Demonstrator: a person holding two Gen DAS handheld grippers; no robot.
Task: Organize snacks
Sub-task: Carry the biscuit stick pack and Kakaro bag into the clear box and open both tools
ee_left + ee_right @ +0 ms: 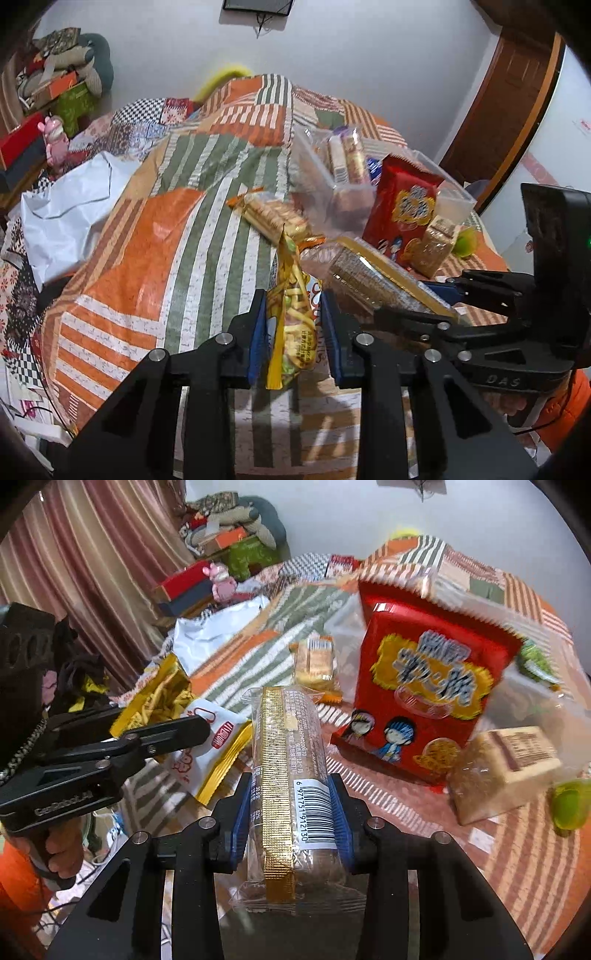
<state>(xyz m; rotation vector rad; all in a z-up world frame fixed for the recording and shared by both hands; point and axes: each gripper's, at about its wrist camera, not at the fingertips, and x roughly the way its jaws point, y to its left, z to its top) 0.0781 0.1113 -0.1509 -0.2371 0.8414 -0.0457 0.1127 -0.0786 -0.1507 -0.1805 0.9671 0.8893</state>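
Observation:
My left gripper (293, 295) is shut on a yellow-and-white bag of stick snacks (291, 325), held edge-on just above the patchwork bedspread (147, 240). My right gripper (290, 777) is shut on a clear cracker pack with a gold strip (284, 746), gripped near its barcode end. Each tool shows in the other's view: the right gripper (402, 299) at the right, the left gripper (162, 716) at the left. Behind stand a red snack bag (428, 686), a small brown block pack (502, 771) and a flat cracker pack (314, 661).
A clear plastic box (310, 158) with several cracker packs stands behind the red bag. A white plastic bag (66, 206) lies at the left of the bed. Boxes and a pink toy (55, 140) crowd the far left. A green object (569, 805) lies at the right.

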